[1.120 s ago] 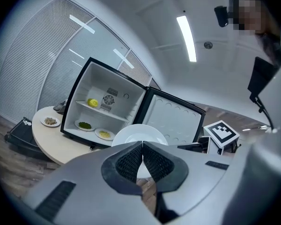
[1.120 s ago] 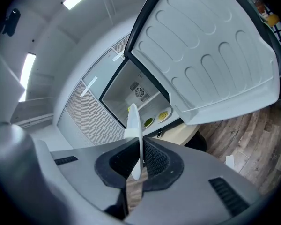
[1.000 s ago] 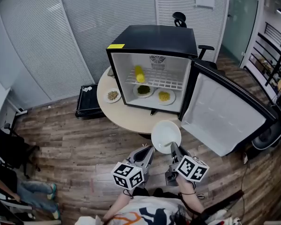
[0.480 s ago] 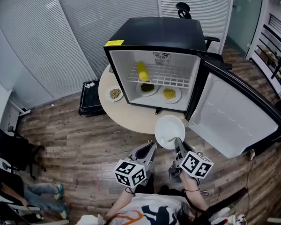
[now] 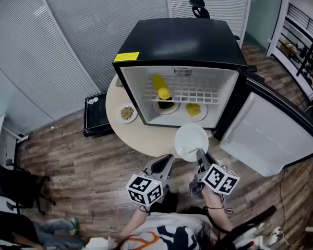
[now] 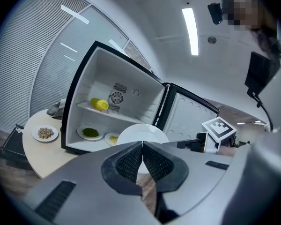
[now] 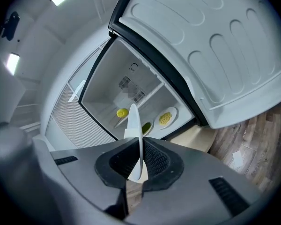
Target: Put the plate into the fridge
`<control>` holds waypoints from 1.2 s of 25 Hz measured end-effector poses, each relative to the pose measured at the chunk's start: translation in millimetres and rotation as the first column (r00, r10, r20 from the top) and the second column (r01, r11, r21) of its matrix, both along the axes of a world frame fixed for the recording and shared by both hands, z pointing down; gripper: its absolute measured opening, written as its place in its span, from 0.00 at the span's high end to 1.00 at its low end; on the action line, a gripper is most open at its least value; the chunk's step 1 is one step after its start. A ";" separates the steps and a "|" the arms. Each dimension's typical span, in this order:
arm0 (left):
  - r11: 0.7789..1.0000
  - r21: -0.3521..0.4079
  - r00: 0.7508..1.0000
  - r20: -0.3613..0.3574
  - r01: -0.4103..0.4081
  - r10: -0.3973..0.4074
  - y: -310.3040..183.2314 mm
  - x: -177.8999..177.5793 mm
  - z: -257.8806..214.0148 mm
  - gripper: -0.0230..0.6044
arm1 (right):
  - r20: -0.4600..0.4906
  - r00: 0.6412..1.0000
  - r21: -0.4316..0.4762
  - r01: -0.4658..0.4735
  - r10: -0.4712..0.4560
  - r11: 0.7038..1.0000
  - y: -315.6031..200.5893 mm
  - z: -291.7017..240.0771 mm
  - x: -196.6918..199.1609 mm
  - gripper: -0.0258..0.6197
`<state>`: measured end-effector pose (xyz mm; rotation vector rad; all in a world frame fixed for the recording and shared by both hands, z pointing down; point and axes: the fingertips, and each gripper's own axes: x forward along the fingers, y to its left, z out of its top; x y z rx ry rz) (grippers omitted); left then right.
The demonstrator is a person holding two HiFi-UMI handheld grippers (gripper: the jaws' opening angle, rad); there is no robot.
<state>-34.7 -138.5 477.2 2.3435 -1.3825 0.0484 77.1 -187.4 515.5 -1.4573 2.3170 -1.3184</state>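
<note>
Right gripper [image 5: 200,159] stays clamped on the rim of the white plate [image 5: 191,141], which has crept closer to the open fridge [image 5: 182,38] than a second ago, now over the table [image 5: 141,135] edge (left gripper [image 5: 166,163] pinched together, empty).

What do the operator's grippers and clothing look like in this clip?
Both the left tongs and right tongs are grey, wedge-shaped shells with black textured pads. Each carries a white cube with black square markers. The person wears a white shirt with orange and dark print.
</note>
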 end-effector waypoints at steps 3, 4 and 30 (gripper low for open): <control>0.999 0.000 0.999 -0.008 -0.035 0.035 -14.2 -16.3 -1.0 0.94 | 0.000 0.999 -0.002 -0.041 0.041 0.999 -12.5 -1.9 -12.0 0.92; 0.999 0.001 0.999 -0.011 -0.045 0.045 -18.9 -21.2 -0.9 0.94 | 0.003 0.999 -0.004 -0.049 0.049 0.999 -15.5 -1.5 -16.3 0.92; 0.956 -0.002 0.952 -0.095 -0.293 0.291 -81.5 -55.0 9.4 0.94 | 0.076 0.934 0.042 -0.352 0.348 0.935 -71.0 -50.3 -19.0 0.92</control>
